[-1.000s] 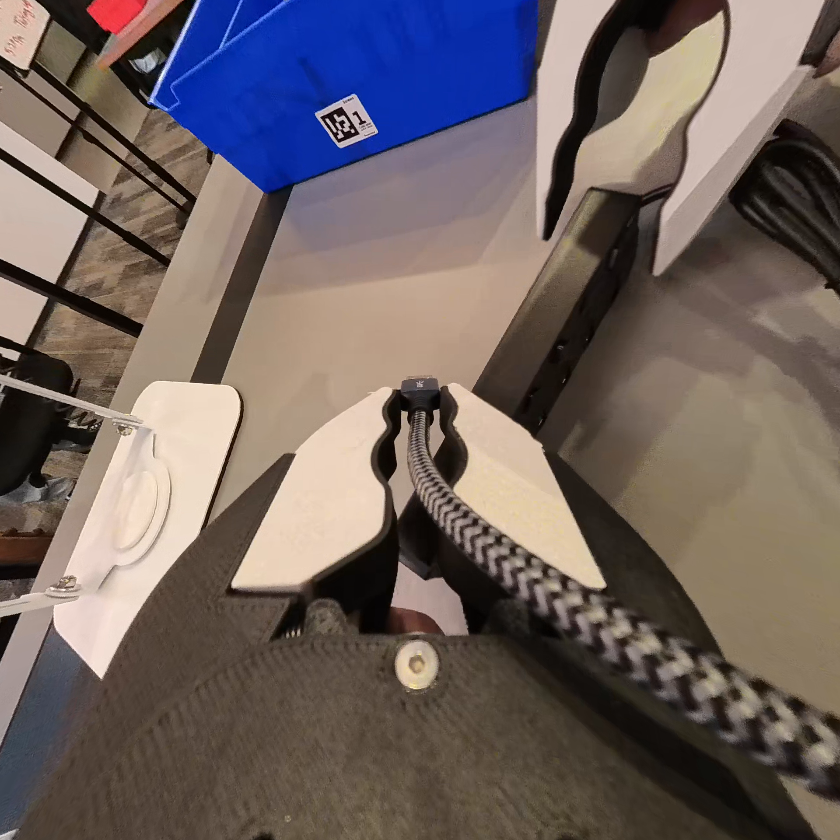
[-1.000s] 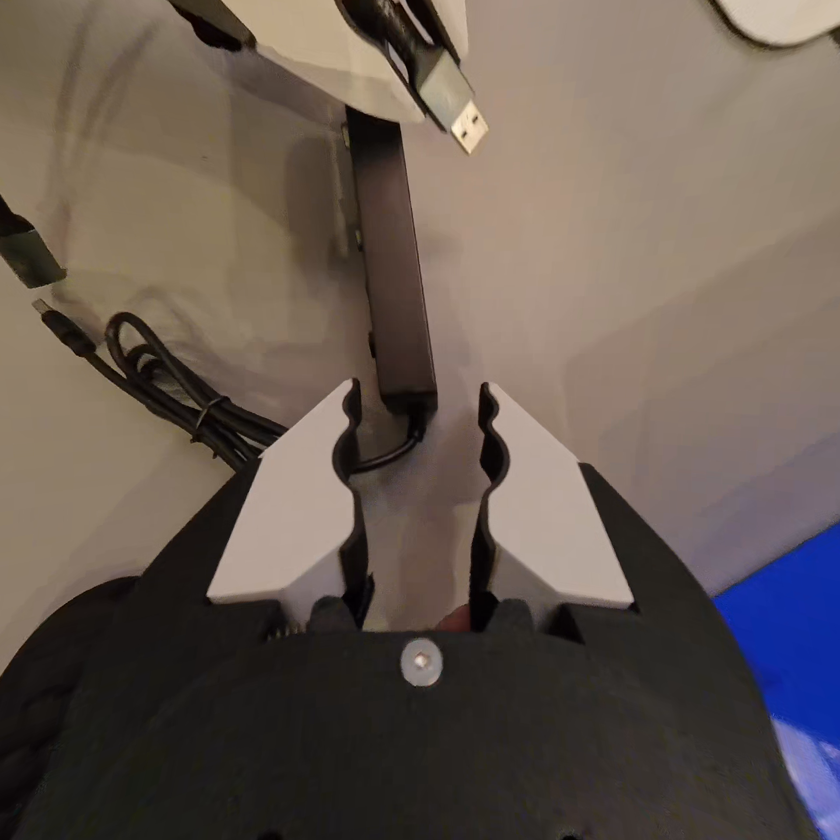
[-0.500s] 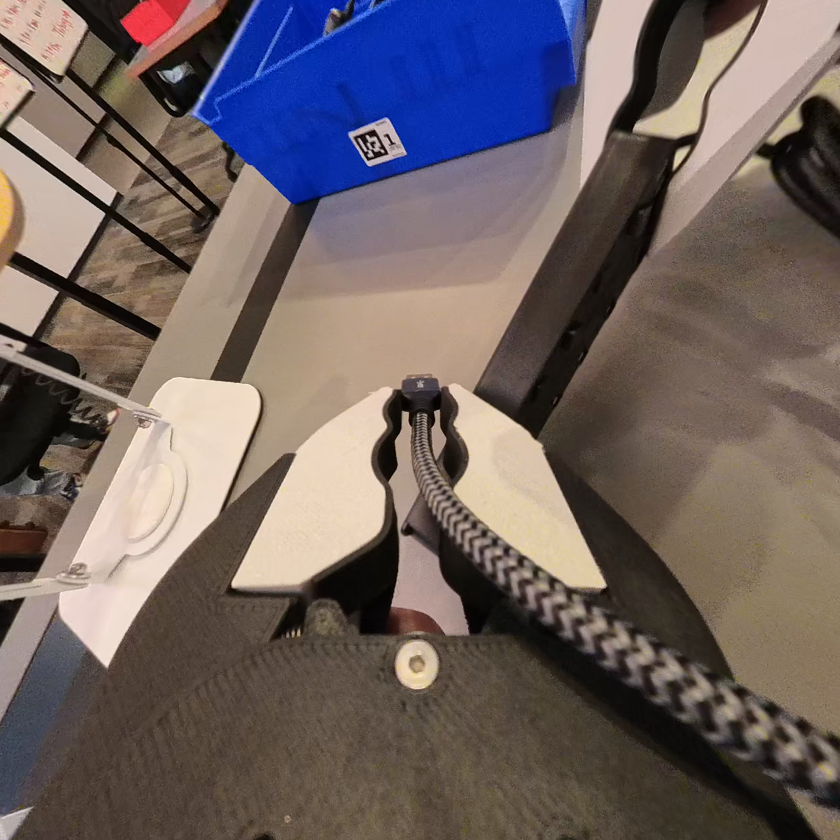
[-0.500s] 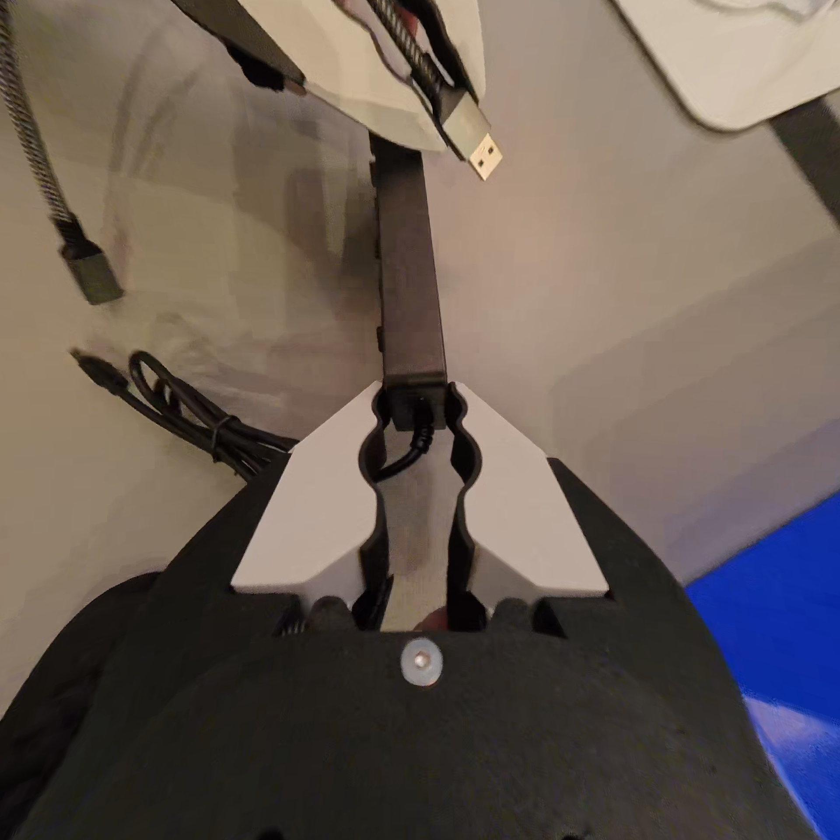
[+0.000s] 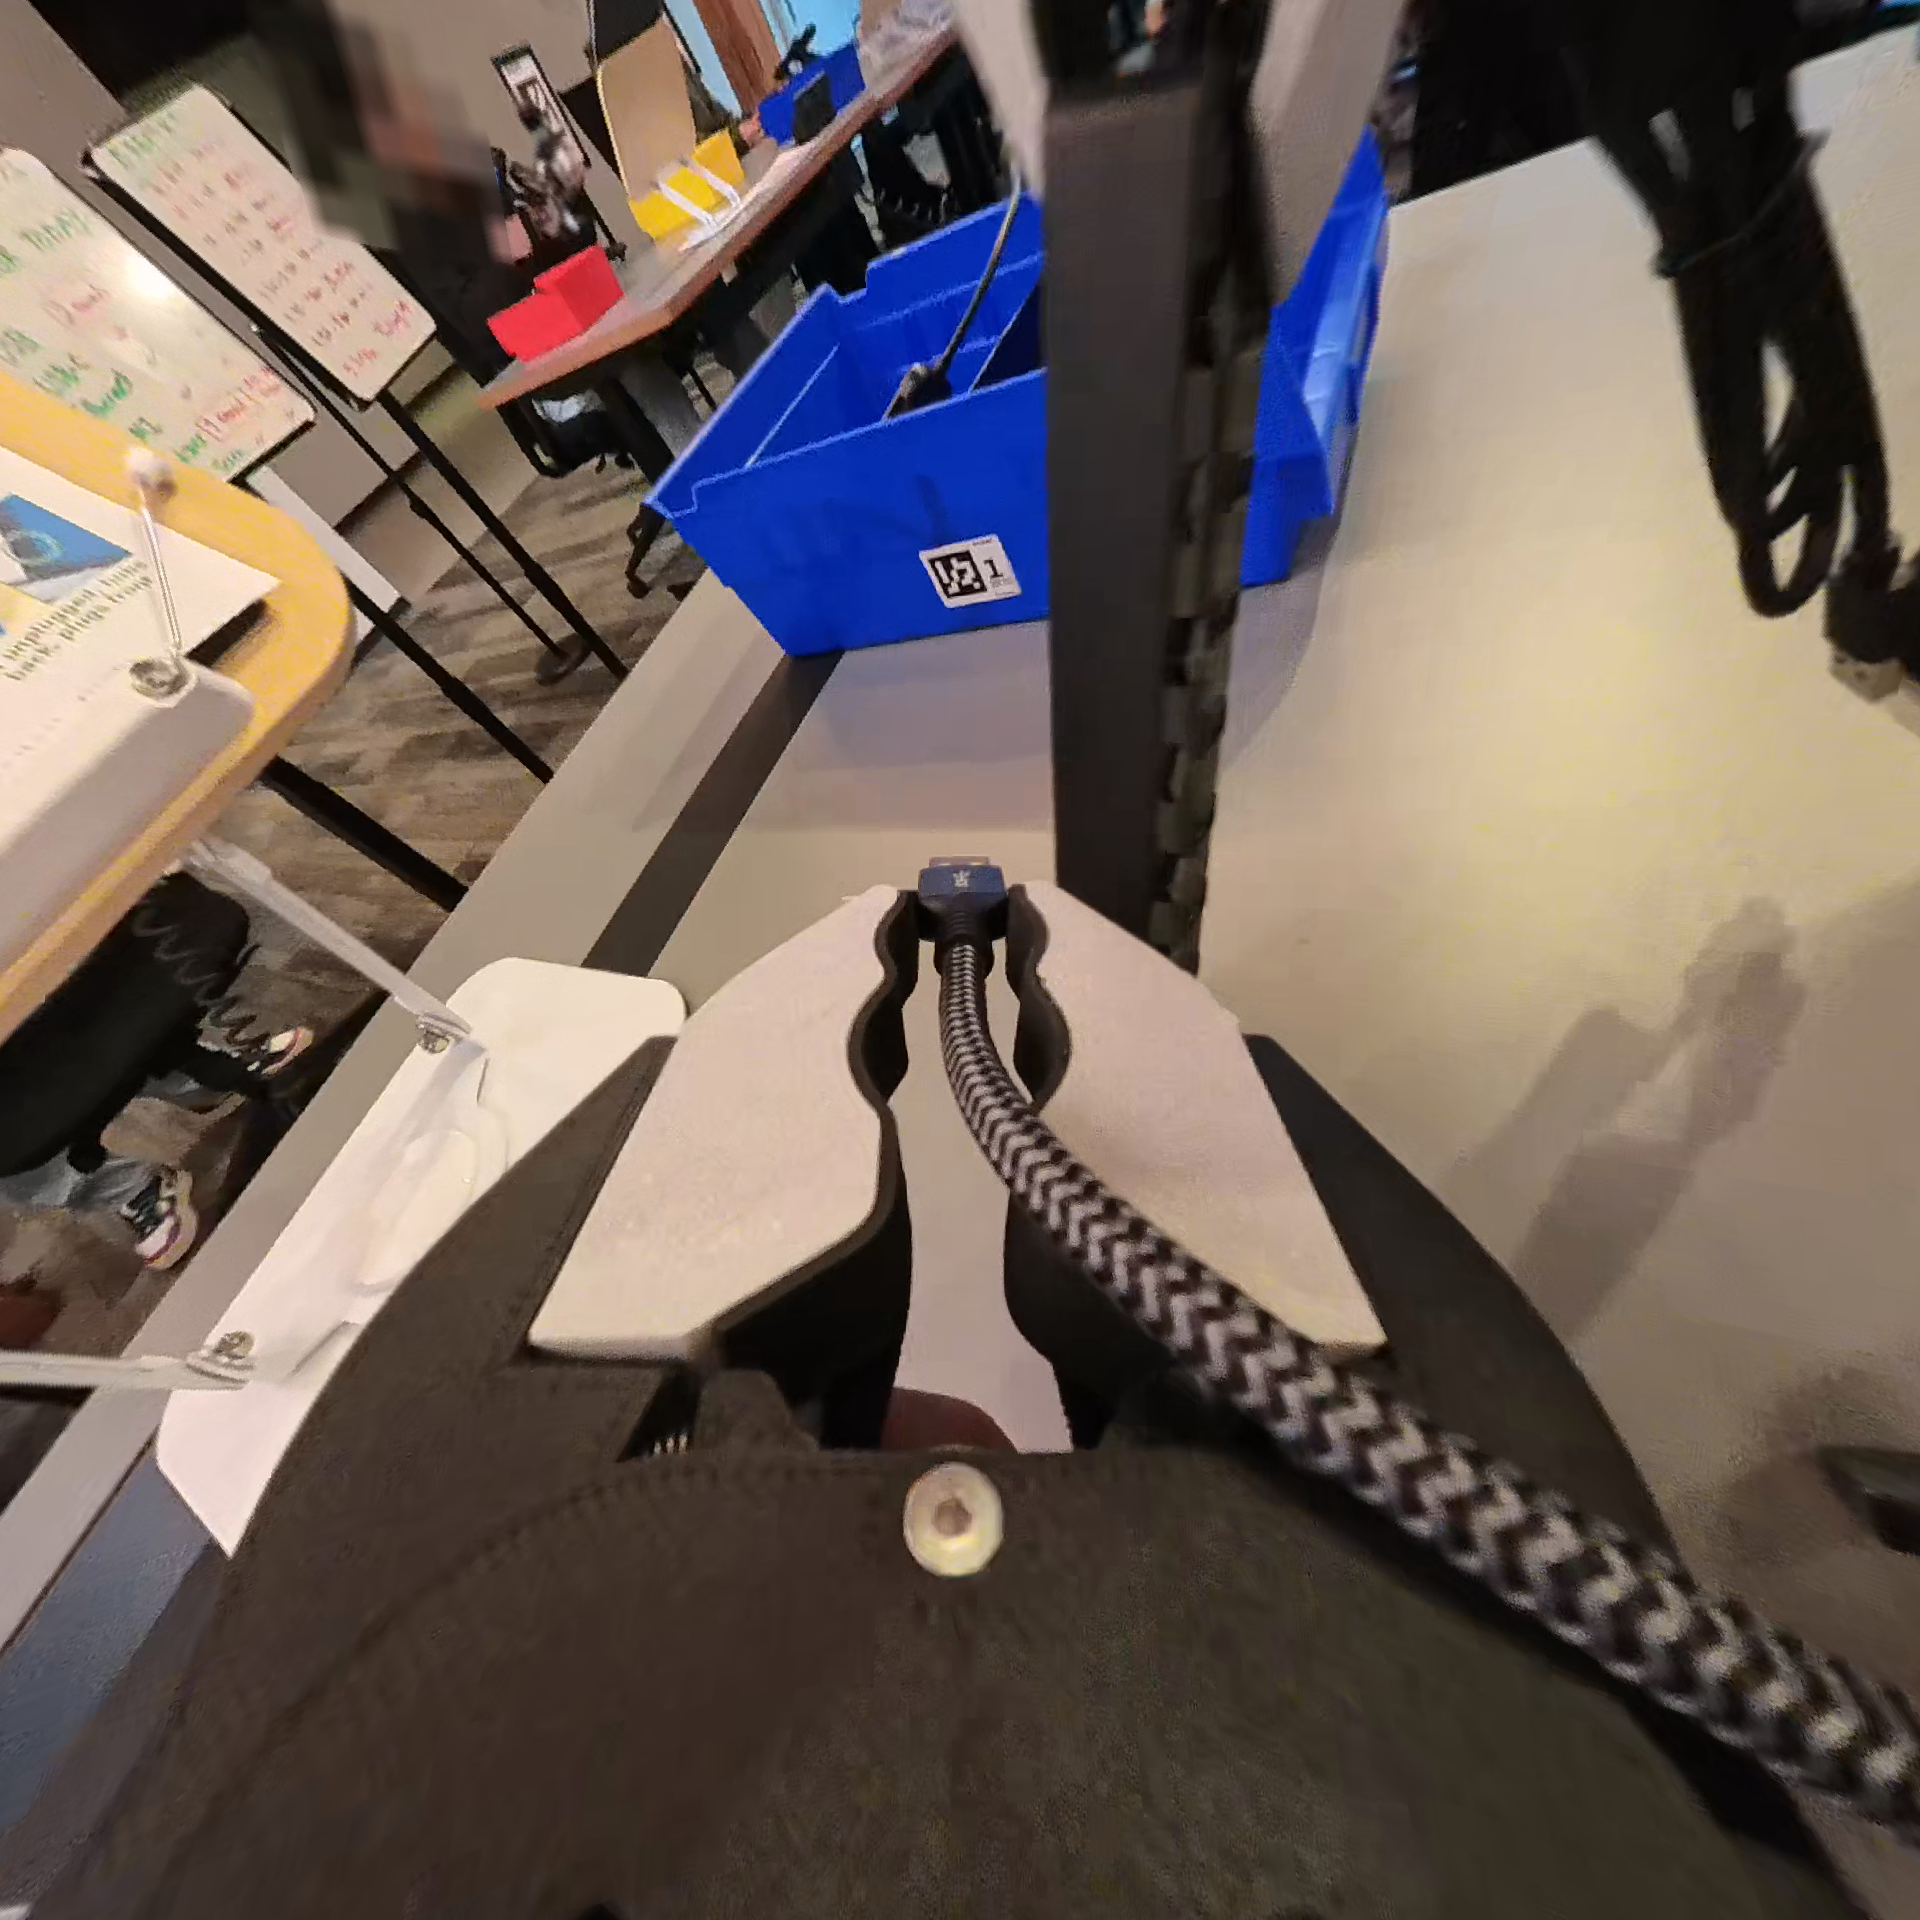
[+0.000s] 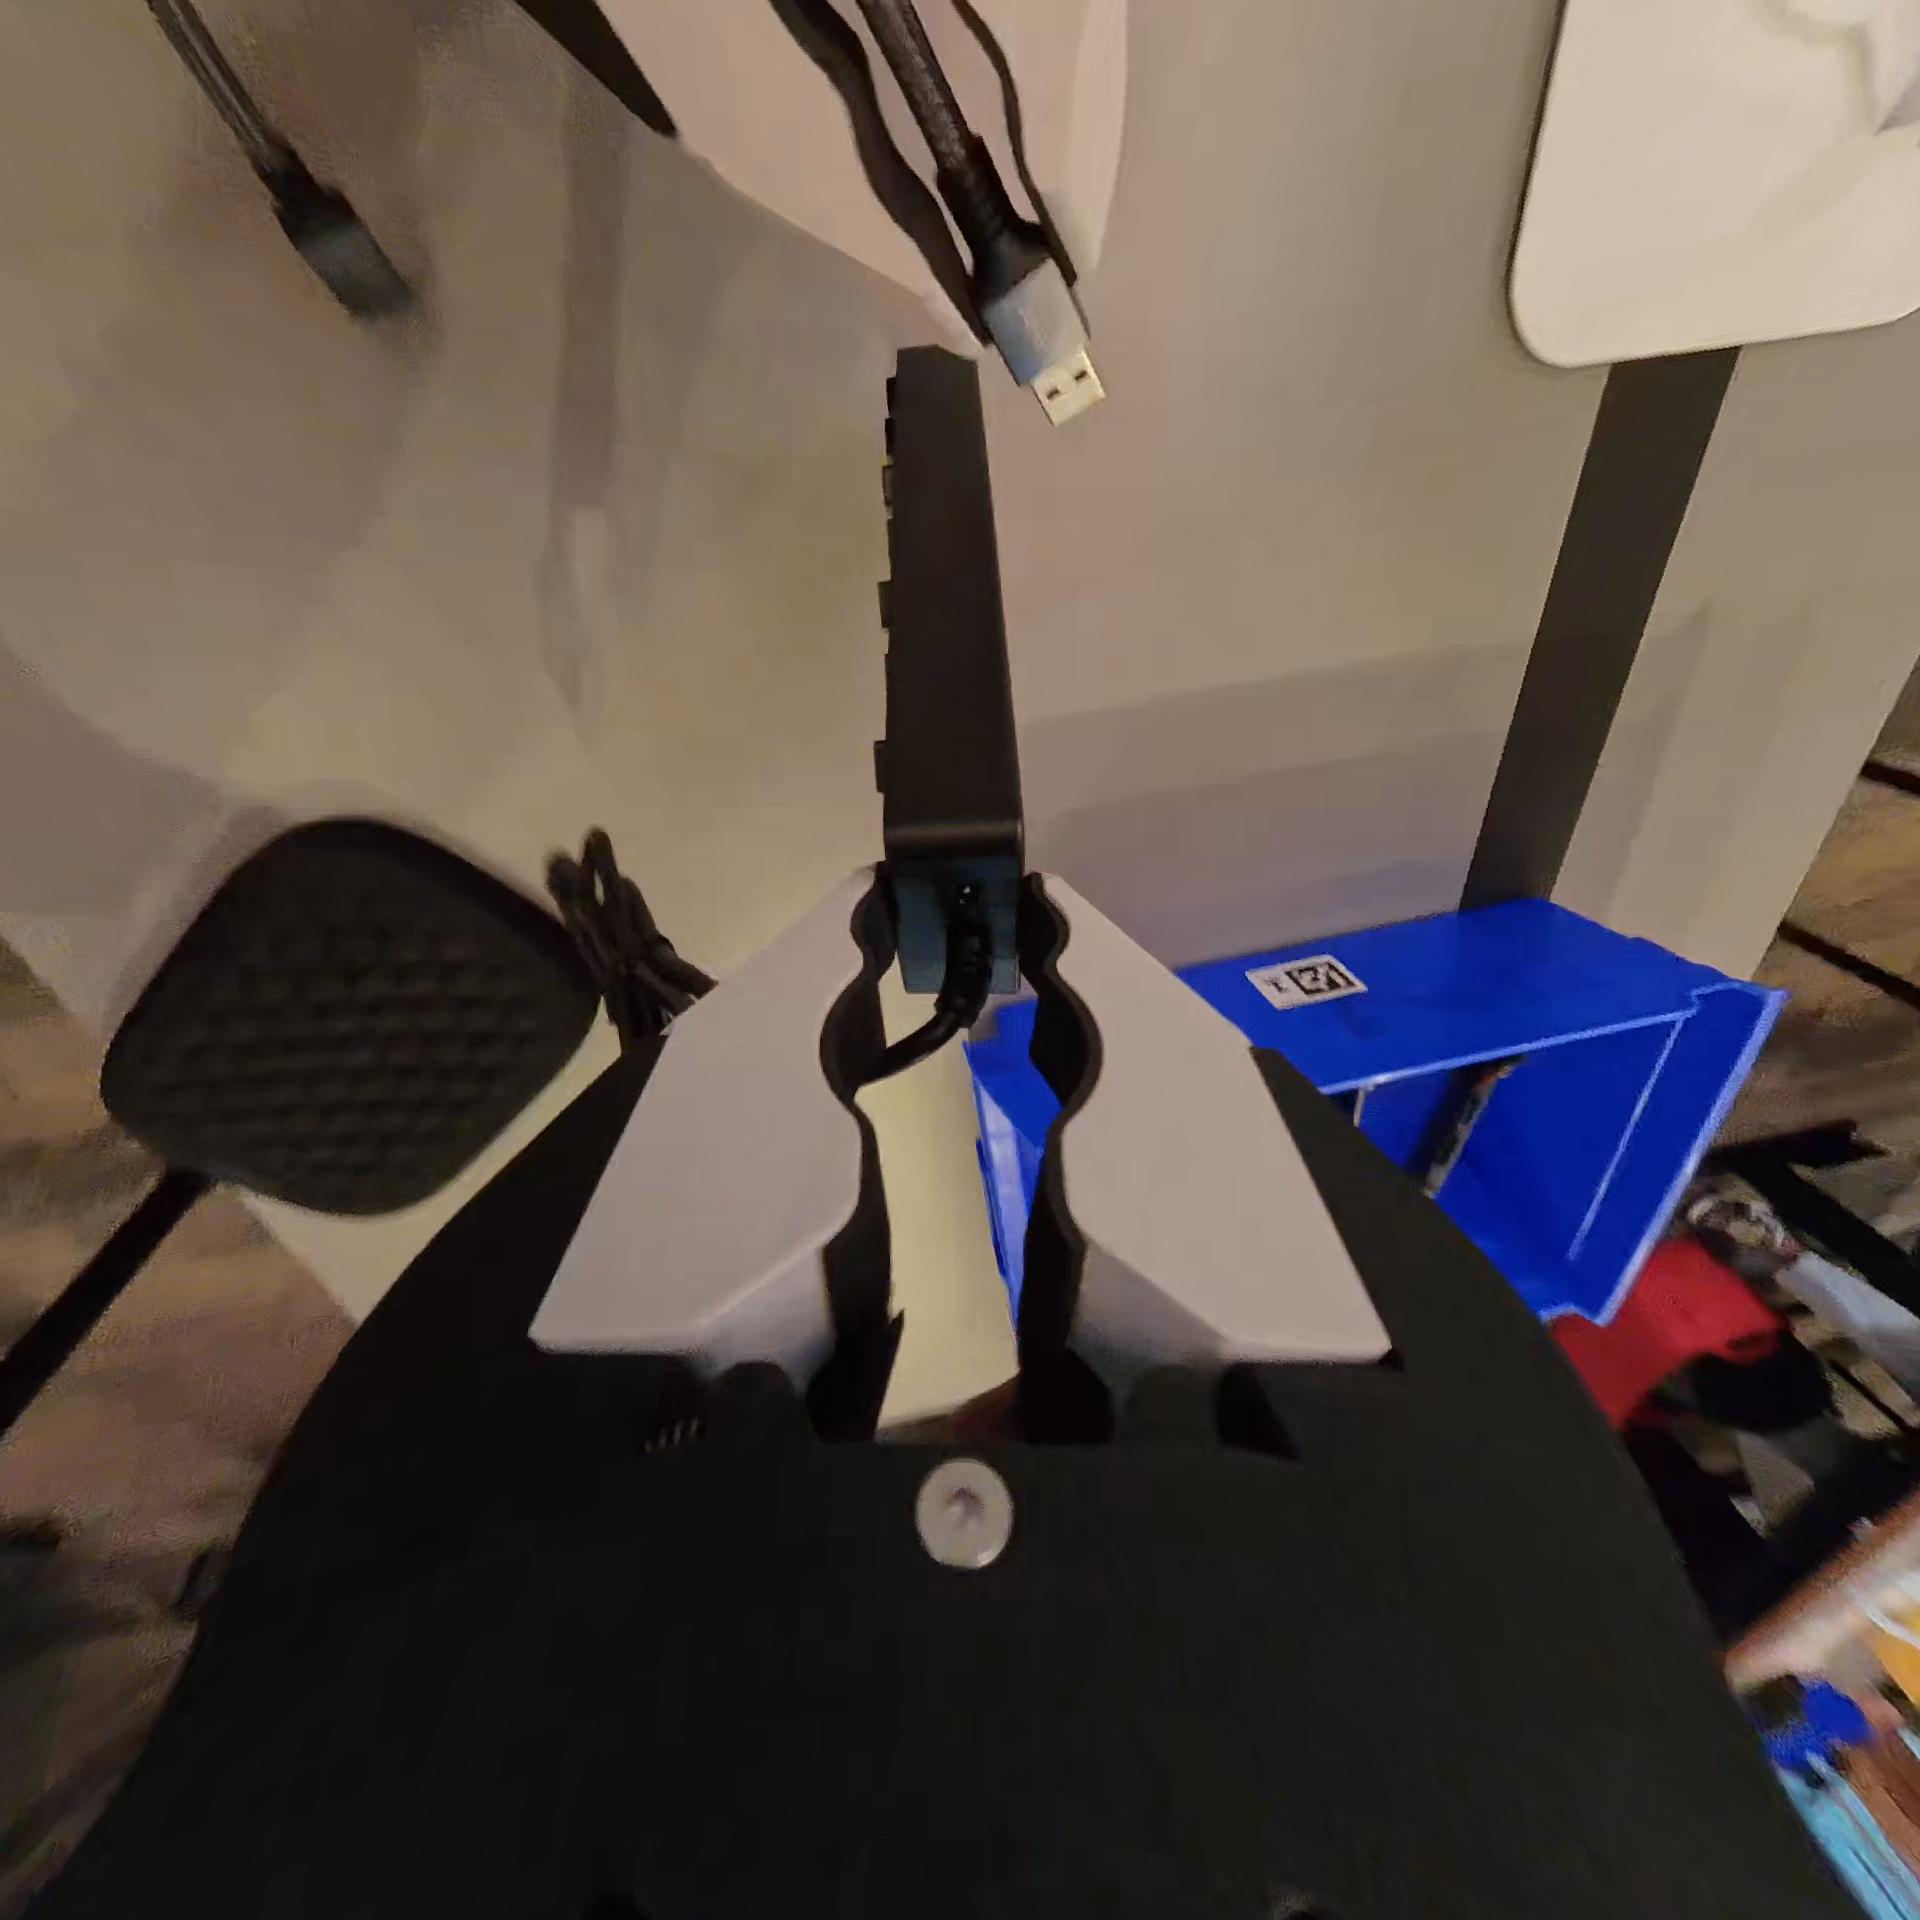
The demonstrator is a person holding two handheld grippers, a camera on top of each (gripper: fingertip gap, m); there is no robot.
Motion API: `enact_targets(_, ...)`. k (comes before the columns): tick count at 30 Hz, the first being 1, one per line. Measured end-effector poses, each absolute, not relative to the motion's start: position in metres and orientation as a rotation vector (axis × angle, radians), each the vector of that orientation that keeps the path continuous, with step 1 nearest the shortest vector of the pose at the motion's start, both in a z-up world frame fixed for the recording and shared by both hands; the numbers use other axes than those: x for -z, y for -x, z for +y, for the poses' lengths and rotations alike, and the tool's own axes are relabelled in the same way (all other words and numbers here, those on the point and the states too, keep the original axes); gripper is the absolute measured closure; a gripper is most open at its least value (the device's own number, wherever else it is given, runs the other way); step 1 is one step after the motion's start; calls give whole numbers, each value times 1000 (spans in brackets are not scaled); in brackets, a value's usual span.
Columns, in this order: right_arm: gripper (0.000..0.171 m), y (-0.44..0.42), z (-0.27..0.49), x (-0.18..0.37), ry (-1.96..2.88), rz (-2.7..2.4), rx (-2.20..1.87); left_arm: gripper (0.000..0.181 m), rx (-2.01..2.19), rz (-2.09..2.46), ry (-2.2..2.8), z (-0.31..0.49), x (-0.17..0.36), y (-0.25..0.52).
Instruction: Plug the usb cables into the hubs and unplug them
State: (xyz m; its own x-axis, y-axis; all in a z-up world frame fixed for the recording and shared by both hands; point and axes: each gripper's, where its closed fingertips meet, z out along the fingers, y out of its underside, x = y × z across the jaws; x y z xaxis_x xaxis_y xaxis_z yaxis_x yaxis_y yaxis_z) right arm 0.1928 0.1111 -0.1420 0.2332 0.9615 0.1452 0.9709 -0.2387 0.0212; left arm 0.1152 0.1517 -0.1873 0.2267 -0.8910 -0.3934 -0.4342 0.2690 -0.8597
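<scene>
My left gripper [image 5: 961,902] is shut on the dark blue USB plug [image 5: 962,886] of a black-and-white braided cable [image 5: 1195,1236]. The same plug [image 6: 1049,358] shows in the right wrist view, its metal tip bare, just right of the hub's far end. My right gripper [image 6: 954,914] is shut on the near end of a long black USB hub [image 6: 940,623] and holds it raised off the table. In the left wrist view the hub [image 5: 1127,468] stands upright just right of the plug, its port side facing right.
A blue bin [image 5: 883,499] sits at the table's far end, also in the right wrist view [image 6: 1507,1049]. A bundled black cable [image 5: 1766,343] hangs from the hub. A black pad [image 6: 343,1018], a second grey plug [image 6: 343,249] and a white plate [image 5: 416,1143] are near. Left tips to right tips: about 10 cm.
My right gripper closed on the hub's end and lifted it off the table, tilting it upright. My left gripper kept its hold on the plug beside the hub.
</scene>
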Motion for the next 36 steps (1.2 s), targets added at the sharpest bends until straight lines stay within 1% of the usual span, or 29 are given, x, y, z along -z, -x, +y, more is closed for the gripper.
enact_targets(5,150,-189,121,151,2520,-2076,284,165,594,1403,1297,140,178,-110)
enact_targets(10,150,-172,129,151,2507,-2126,338,165,583,1409,1292,144,176,-106)
enact_targets(25,150,-140,127,147,2410,-2312,459,165,588,1421,1392,159,210,-101)
enact_targets(29,150,-140,133,148,2393,-2343,622,165,672,1422,1382,154,210,-101)
enact_targets(36,149,-128,139,147,2323,-2368,620,165,634,1430,1388,156,215,-101)
